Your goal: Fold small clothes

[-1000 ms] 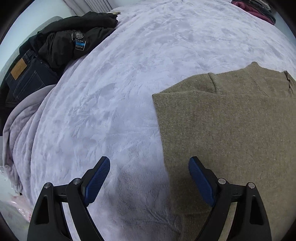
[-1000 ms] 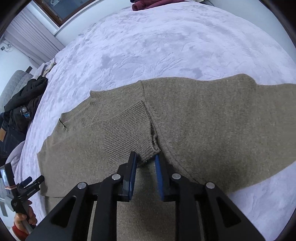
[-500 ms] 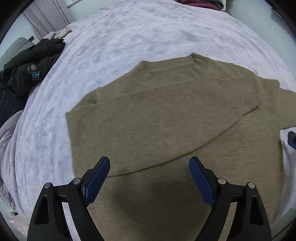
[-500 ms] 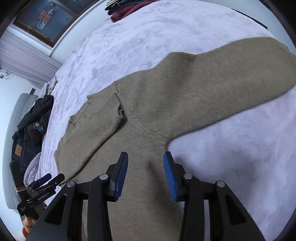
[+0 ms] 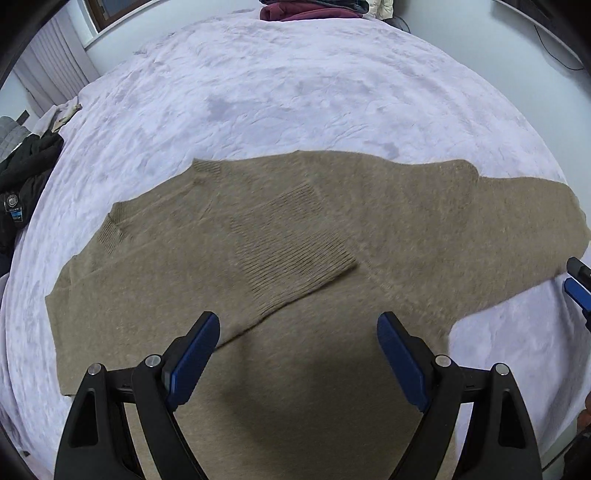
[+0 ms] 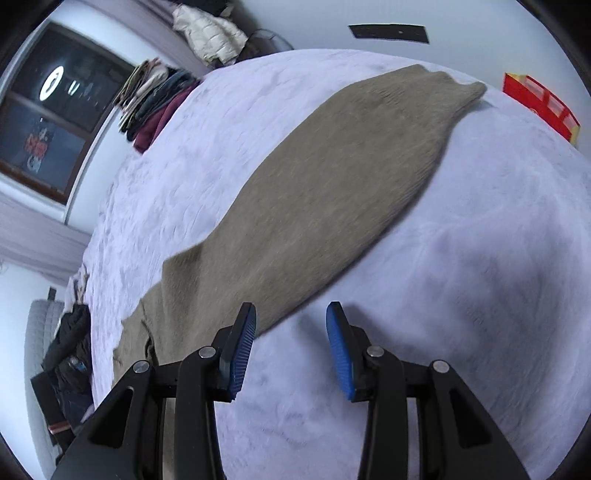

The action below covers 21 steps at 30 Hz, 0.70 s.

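Note:
A tan knit sweater point(image 5: 332, 369) lies flat on the lilac bedspread point(image 5: 295, 92). Its left sleeve is folded across the chest, the ribbed cuff point(image 5: 295, 254) lying on the body. The right sleeve point(image 6: 332, 177) stretches out straight to the right. My left gripper point(image 5: 299, 350) is open and empty, hovering over the sweater's lower body. My right gripper point(image 6: 291, 332) is open and empty, above the bedspread just beside the right sleeve's near edge. The right gripper's tip also shows in the left wrist view point(image 5: 578, 291).
A pile of folded clothes point(image 6: 155, 99) lies at the far edge of the bed, with a maroon item in it point(image 5: 295, 11). Dark clothes point(image 5: 22, 184) are heaped at the left edge. A red box point(image 6: 543, 107) sits beyond the bed on the right.
My right gripper let go of the left sleeve's cuff, opened and swung right to the outstretched right sleeve. My left gripper moved from the sweater's left edge to over its middle.

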Motion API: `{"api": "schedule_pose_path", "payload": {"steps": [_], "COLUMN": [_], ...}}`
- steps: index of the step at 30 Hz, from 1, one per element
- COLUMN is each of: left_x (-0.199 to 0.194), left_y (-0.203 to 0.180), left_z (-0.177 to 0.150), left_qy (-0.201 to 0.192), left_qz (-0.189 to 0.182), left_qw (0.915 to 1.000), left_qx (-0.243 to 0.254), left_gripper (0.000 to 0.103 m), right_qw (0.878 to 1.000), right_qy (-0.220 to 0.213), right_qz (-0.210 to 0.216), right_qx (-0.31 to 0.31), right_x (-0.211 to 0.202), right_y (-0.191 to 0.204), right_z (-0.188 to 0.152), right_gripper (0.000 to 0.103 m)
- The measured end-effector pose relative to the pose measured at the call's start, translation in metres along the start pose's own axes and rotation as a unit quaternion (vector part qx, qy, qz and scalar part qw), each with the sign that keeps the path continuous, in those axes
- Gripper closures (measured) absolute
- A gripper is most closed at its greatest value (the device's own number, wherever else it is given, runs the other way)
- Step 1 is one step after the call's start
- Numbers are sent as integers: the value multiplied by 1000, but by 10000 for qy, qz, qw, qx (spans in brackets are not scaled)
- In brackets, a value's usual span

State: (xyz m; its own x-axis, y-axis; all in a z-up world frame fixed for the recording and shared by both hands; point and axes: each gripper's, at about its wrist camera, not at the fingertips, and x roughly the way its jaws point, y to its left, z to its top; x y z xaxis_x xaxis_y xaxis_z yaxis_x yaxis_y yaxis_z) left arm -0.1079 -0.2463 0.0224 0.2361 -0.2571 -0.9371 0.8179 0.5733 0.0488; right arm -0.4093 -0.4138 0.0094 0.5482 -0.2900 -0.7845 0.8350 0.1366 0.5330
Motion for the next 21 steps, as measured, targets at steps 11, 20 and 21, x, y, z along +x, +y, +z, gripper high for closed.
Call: {"api": "schedule_pose_path", "payload": {"steps": [11,20,21], "left_x": [39,25,19], "left_y": [-59,-38,-26], "left_z": [29,16,15], "left_qy": [-133,-118,-171], "left_qz": [232,124,107], "left_qw": [9996,9998,9998], "left_qx": [-16,29,-42], "left_gripper": [15,15,15], "right_qw": [9748,9339,9331], "right_qy": [-623,-385,-343], "right_qz": [1200,2880,2978], "right_qx": [1777,2083,1989], "right_x": [18,35,37], "right_y": [-65,-36,-24], "right_z": [55,65,67], "right_gripper": [60,97,97]}}
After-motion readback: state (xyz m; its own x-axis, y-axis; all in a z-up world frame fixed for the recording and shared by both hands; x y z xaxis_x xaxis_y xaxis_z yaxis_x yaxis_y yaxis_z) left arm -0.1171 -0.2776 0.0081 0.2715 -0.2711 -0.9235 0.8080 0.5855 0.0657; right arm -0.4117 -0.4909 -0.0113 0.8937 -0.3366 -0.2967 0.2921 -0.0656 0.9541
